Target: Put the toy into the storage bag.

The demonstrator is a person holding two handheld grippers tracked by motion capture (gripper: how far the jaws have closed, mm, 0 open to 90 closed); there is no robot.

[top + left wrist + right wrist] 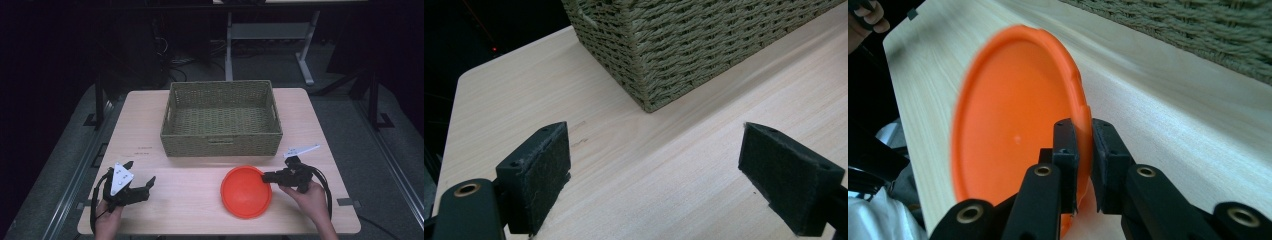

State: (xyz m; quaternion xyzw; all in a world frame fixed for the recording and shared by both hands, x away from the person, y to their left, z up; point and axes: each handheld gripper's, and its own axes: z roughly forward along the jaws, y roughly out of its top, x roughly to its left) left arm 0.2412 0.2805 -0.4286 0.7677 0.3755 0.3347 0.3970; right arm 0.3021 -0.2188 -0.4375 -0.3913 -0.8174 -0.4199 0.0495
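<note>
An orange plastic plate (pixel 246 192) sits at the front centre-right of the wooden table (pixel 190 200), one edge raised. My right gripper (pixel 267 176) is shut on the plate's right rim. In the right gripper view the plate (pixel 1013 125) stands tilted on edge, its rim clamped between the two black jaws of that gripper (pixel 1085 145). My left gripper (pixel 140 172) hovers open at the front left of the table, nothing between its pads (pixel 541 160). A woven basket (pixel 221 117) stands at the back centre, its corner (pixel 644 75) close ahead in the left gripper view.
The basket's inside looks bare. A small white tag (pixel 302 150) lies on the table right of the basket. Bare wood lies between the two grippers. Table legs and cables stand on the dark floor behind.
</note>
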